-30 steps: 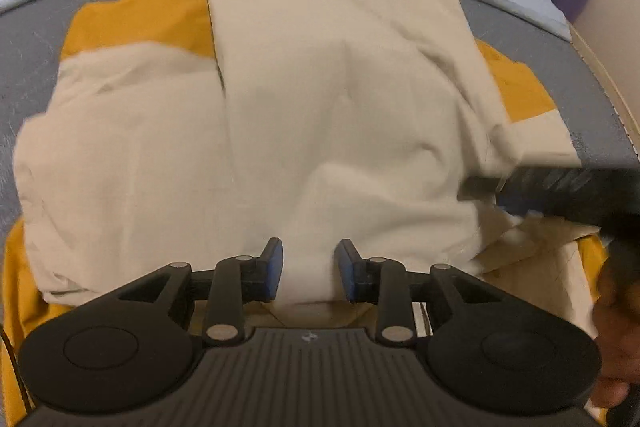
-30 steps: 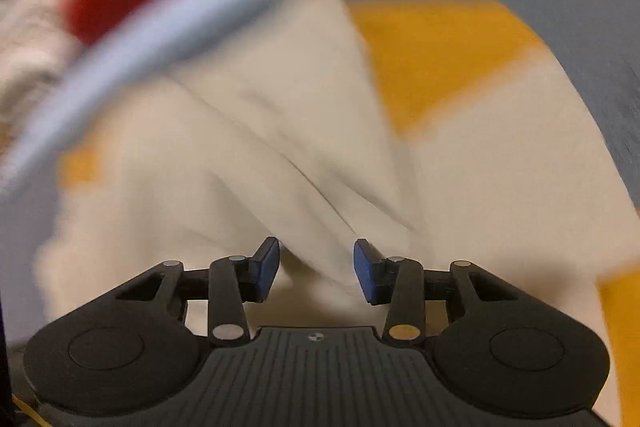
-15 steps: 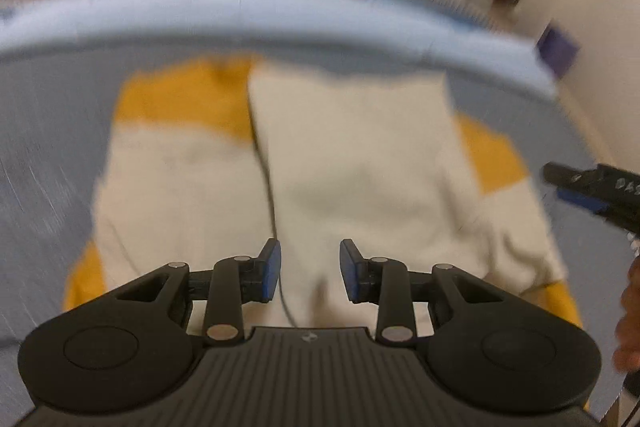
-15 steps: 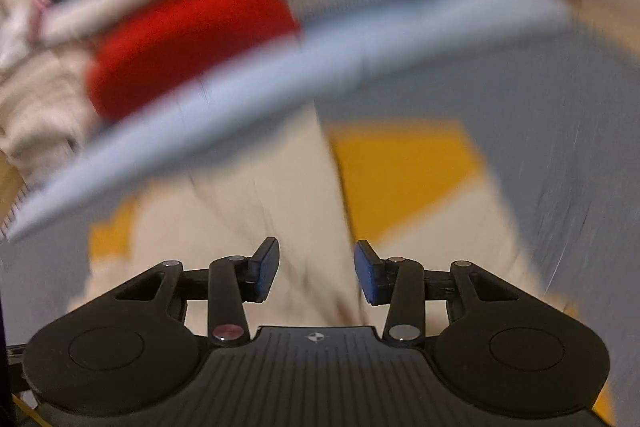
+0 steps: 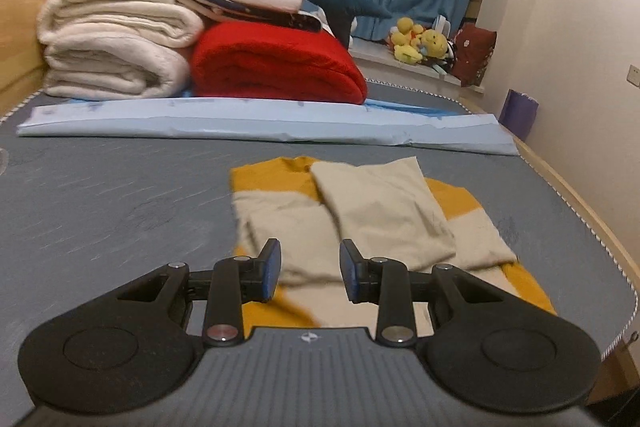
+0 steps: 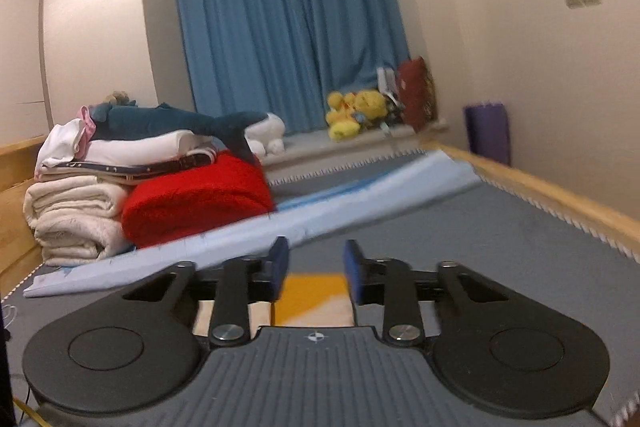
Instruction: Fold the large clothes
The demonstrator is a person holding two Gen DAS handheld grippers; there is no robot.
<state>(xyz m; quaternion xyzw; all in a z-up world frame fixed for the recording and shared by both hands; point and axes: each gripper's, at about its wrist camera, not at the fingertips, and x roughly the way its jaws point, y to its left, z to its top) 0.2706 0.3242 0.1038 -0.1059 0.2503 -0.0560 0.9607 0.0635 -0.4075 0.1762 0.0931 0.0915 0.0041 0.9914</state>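
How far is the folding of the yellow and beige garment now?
Done: the garment lies on the mattress with its beige parts folded inward. In hand: nothing; the left hand-held gripper is open and empty, the right hand-held gripper is closing on nothing. Left: probably a final fold.

No words, brand names or numbers can be read in either view; the only sign is a small round white emblem with a cross inside, printed on the ribbed grey housing of the left hand-held gripper and again on that of the right hand-held gripper; it is too small to make out further.
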